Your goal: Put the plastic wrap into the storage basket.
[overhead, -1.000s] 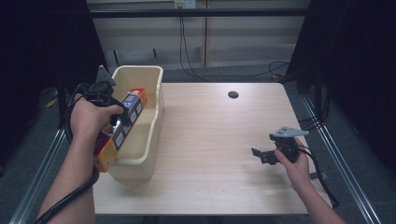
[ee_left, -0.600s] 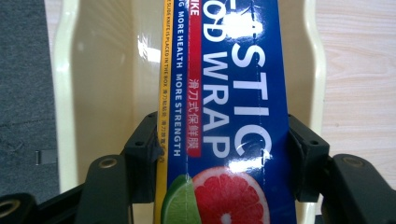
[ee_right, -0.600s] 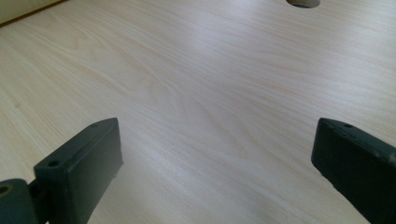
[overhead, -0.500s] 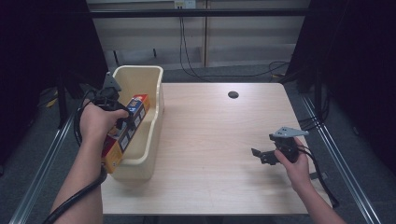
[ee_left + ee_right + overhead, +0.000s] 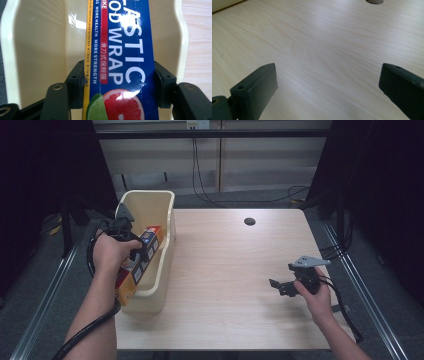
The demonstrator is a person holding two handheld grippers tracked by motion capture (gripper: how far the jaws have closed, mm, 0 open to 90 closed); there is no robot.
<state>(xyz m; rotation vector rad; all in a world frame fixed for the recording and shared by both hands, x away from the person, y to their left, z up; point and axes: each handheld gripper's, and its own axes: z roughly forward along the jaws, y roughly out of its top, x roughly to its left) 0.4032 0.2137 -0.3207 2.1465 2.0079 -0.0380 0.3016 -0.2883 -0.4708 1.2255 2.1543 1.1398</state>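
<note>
Lowering the plastic wrap box (image 5: 120, 62), clamped across its width by the left gripper (image 5: 131, 251), into the cream bin (image 5: 150, 207) at nine o'clock on the table (image 5: 230, 270); next, probably releasing it, right gripper (image 5: 280, 287) idle, wide open at four o'clock.

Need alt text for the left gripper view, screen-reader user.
The left gripper is clamped on a blue plastic food wrap box with a grapefruit and lime picture, one black jaw on each side. Behind it is the inside of a cream plastic bin, with light wooden table at the right edge.
</note>
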